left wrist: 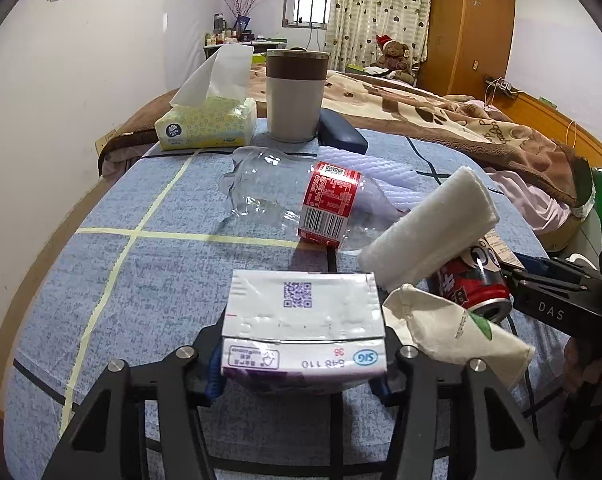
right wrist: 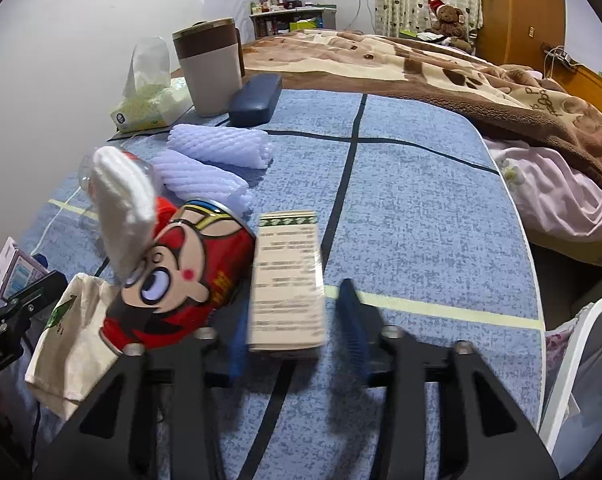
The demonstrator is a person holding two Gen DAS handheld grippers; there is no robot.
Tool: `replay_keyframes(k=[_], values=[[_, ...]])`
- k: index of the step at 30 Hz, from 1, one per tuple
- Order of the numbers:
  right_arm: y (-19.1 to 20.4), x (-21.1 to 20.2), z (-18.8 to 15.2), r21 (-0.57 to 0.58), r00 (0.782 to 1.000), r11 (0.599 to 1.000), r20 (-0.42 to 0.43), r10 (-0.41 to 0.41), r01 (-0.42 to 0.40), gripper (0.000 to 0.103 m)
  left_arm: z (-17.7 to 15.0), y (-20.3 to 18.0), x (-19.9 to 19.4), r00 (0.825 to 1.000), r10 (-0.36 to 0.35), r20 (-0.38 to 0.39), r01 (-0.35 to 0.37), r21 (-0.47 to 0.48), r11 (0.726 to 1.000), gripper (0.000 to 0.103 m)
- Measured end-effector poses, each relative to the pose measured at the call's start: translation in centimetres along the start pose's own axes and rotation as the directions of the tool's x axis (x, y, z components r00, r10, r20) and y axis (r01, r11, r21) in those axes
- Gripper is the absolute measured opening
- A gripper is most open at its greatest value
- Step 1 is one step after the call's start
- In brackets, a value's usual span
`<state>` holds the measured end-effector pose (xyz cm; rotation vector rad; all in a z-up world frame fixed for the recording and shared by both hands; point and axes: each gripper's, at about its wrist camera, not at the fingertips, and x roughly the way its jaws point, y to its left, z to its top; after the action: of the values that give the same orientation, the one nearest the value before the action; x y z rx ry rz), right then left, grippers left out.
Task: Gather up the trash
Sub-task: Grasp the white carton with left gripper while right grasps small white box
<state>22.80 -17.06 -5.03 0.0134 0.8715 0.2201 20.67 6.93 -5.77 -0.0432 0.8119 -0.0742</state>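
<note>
My left gripper (left wrist: 301, 384) is shut on a white and purple drink carton (left wrist: 303, 328) above the blue tablecloth. My right gripper (right wrist: 297, 336) is open around a small beige box (right wrist: 287, 284) between its blue pads; the box is blurred. A red cartoon can (right wrist: 181, 276) lies just left of the box, with a folded white tissue (right wrist: 121, 208) leaning on it and a crumpled paper cup (right wrist: 67, 340) beside it. In the left wrist view the can (left wrist: 475, 280), tissue (left wrist: 429, 228) and cup (left wrist: 457, 328) sit at right. A clear plastic bottle (left wrist: 297, 196) with a red label lies behind.
A tissue box (left wrist: 207, 122), a brown and white tumbler (left wrist: 295, 94) and a dark glasses case (left wrist: 341, 132) stand at the table's back. White foam netting (right wrist: 217, 160) lies mid-table. A bed with a brown blanket (right wrist: 441, 68) is behind. A white bin rim (right wrist: 573, 364) is at right.
</note>
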Motion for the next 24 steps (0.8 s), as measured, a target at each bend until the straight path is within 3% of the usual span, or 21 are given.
replay_keyframes(k=[13,24], values=[[0.2,-1.4,-0.3,0.004,0.999,1.0,0.046,0.012,-0.012,0.032,0.0,-0.4,-1.2,1.0,0.013,0.02,-0.013,0.008,1.0,0.054],[-0.2,-4.9,-1.0,0.031,0.992,0.998,0.117,0.048,-0.052,0.033,0.2,-2.0,-4.3,0.997,0.004,0.072,-0.006,0.028,1.0,0.054]])
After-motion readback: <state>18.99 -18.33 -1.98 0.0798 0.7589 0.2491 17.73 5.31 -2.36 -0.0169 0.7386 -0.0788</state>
